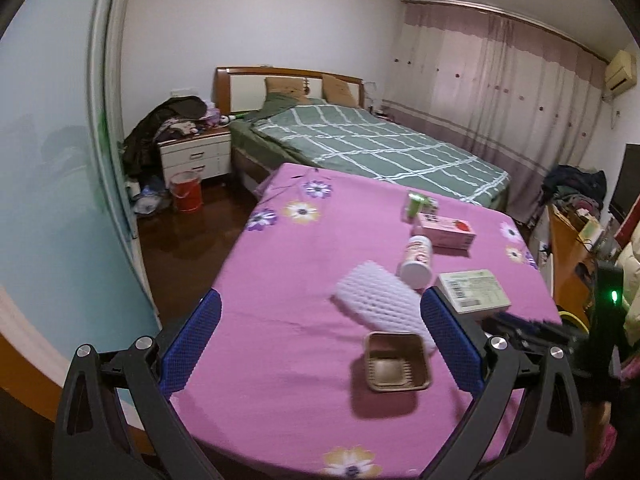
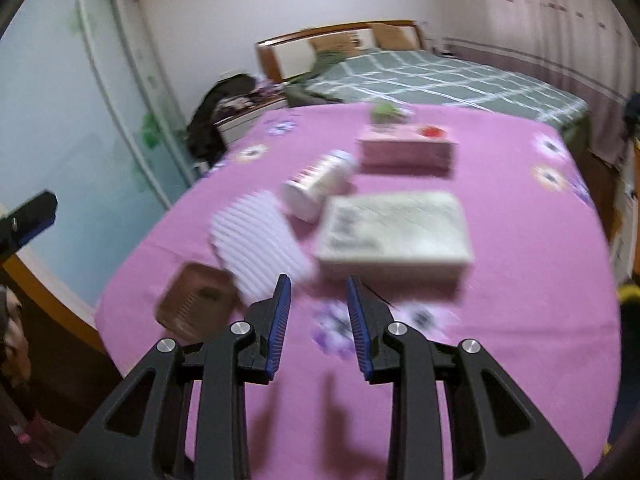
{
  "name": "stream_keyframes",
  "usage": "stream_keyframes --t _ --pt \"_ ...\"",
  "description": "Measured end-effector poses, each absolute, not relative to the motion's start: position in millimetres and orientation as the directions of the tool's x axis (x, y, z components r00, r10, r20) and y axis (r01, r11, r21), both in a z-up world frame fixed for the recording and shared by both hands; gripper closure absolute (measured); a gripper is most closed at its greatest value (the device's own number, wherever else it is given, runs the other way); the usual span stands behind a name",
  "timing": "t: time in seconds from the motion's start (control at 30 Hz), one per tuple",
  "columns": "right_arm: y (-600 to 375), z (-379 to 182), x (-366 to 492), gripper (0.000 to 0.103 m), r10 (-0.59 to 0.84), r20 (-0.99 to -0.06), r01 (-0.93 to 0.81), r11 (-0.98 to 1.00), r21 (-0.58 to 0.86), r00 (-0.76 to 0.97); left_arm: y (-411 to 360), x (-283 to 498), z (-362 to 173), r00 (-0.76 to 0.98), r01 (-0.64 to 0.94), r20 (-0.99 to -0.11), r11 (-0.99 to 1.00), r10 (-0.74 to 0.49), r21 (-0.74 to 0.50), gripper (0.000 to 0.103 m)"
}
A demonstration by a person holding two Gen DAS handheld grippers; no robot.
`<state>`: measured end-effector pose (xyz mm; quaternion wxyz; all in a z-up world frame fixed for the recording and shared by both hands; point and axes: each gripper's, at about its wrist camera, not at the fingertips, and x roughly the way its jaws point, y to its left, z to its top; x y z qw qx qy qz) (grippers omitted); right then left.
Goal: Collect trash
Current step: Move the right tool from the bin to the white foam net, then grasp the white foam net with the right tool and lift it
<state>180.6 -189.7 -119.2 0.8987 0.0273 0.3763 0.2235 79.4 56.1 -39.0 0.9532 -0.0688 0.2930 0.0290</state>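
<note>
On the pink flowered tablecloth lie a brown square plastic cup, a white foam net sleeve, a white bottle on its side, a white labelled box, a pink carton and a green-white packet. My left gripper is wide open above the table, the cup between its fingers' lines. My right gripper is open and empty, hovering near the foam sleeve and the box; the cup is to its left. The right view is blurred.
A bed with a green checked cover stands behind the table. A white nightstand with piled clothes and a red bucket are at the left. A cluttered desk is at the right. A sliding wardrobe door is on the left.
</note>
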Motion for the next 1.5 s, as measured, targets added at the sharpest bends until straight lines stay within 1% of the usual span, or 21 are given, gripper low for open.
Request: stream_keyframes --t 0.1,0.33,0.5,0.67,0.7,0.73,0.8,0.87,1.1,1.17,1.2,1.23,1.27,1.3,1.33,1.43,1.5 --pt "-160.5 -120.5 197.7 0.075 0.432 -0.68 -0.42 0.886 0.197 0.592 65.7 78.1 -41.1 0.826 -0.113 -0.563 0.986 0.026 -0.121 0.005" --pt "-115.5 -139.2 241.0 0.075 0.419 -0.755 -0.462 0.869 0.175 0.503 77.0 84.9 -49.1 0.813 -0.135 -0.582 0.981 0.03 -0.138 0.005" --pt "-106.9 -151.1 262.1 0.075 0.403 -0.789 -0.454 0.873 0.178 0.465 73.2 93.0 -53.2 0.804 -0.132 -0.594 0.982 0.026 -0.136 0.005" --pt "-103.9 -154.7 267.0 0.075 0.401 -0.798 -0.465 0.868 0.174 0.45 65.9 97.1 -57.2 0.796 -0.119 -0.605 0.983 0.01 -0.141 0.005" --pt "-104.6 -155.3 267.2 0.081 0.399 -0.798 -0.463 0.869 0.172 0.452 64.1 97.4 -58.1 0.795 -0.115 -0.606 0.983 0.006 -0.141 0.005" --pt "-103.8 -156.3 266.8 0.097 0.387 -0.798 -0.46 0.874 0.159 0.461 61.8 98.1 -59.0 0.794 -0.112 -0.608 0.983 0.003 -0.142 0.005" --pt "-102.0 -158.3 269.3 0.099 0.38 -0.794 -0.458 0.877 0.146 0.474 61.1 97.6 -59.5 0.793 -0.109 -0.609 0.984 -0.001 -0.143 0.005" --pt "-104.5 -157.8 266.8 0.103 0.38 -0.788 -0.452 0.88 0.147 0.484 60.1 97.5 -60.0 0.793 -0.108 -0.609 0.984 -0.002 -0.144 0.005" --pt "-114.8 -142.0 258.3 0.103 0.415 -0.756 -0.452 0.874 0.177 0.506 59.8 97.9 -60.5 0.792 -0.112 -0.61 0.983 0.0 -0.146 0.005" --pt "-114.4 -139.6 259.6 0.103 0.438 -0.755 -0.469 0.861 0.196 0.488 59.1 97.9 -61.0 0.792 -0.112 -0.611 0.983 -0.002 -0.148 0.005" --pt "-114.5 -140.2 262.1 0.098 0.456 -0.755 -0.471 0.854 0.222 0.471 58.5 97.7 -60.9 0.793 -0.111 -0.61 0.983 -0.002 -0.148 0.005" --pt "-112.7 -141.8 264.2 0.078 0.455 -0.764 -0.475 0.851 0.223 0.457 58.2 97.5 -60.8 0.794 -0.11 -0.608 0.983 -0.003 -0.148 0.005" --pt "-109.2 -142.5 264.9 0.066 0.449 -0.769 -0.479 0.851 0.212 0.456 59.5 97.6 -60.8 0.794 -0.11 -0.608 0.983 -0.003 -0.148 0.005" --pt "-105.4 -142.9 264.8 0.045 0.438 -0.77 -0.485 0.853 0.193 0.464 59.5 96.7 -61.1 0.794 -0.109 -0.607 0.983 -0.004 -0.148 0.005" --pt "-100.5 -143.5 264.4 0.041 0.425 -0.773 -0.496 0.852 0.168 0.47 58.8 96.6 -61.0 0.795 -0.108 -0.607 0.983 -0.004 -0.148 0.005" --pt "-86.3 -148.3 266.0 0.04 0.428 -0.799 -0.532 0.831 0.164 0.422 59.2 95.9 -60.6 0.799 -0.111 -0.601 0.983 -0.001 -0.149 0.005" --pt "-78.4 -152.4 265.6 0.04 0.399 -0.818 -0.541 0.831 0.13 0.415 60.0 95.0 -61.6 0.799 -0.115 -0.601 0.982 -0.001 -0.153 0.005"
